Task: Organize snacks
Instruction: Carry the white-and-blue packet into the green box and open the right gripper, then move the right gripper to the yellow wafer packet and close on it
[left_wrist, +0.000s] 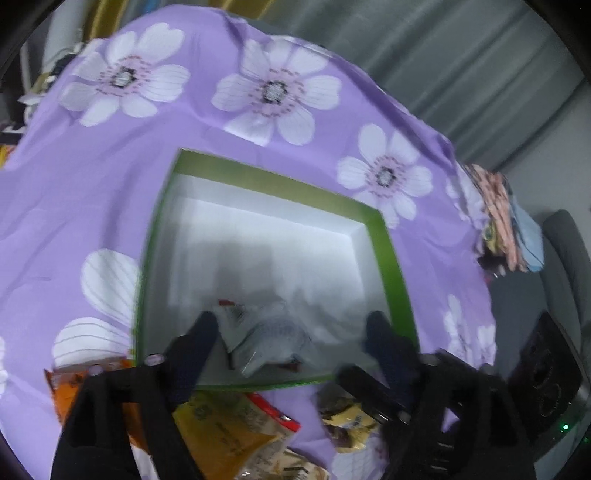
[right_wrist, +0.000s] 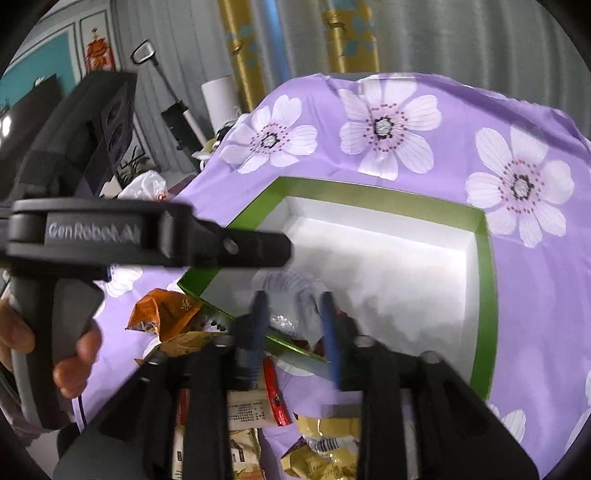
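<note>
- The left gripper (left_wrist: 288, 325) stood wide open over the near end of the green-rimmed box (left_wrist: 388, 240), its pads clear of the grey-white packet (left_wrist: 266, 339) lying inside, apparently just let go there.
- The right gripper (right_wrist: 293, 314) was partly open around a clear plastic-wrapped snack (right_wrist: 291, 291) at the box's near wall; blur hid whether the pads pressed on it, so I could not tell if it was held.
- The box sat mid-table on the purple flowered cloth (left_wrist: 110, 192) as the collecting place.
- Unsorted snack packets (right_wrist: 170, 314) lay outside, just before its near edge, within reach of both hands.
</note>
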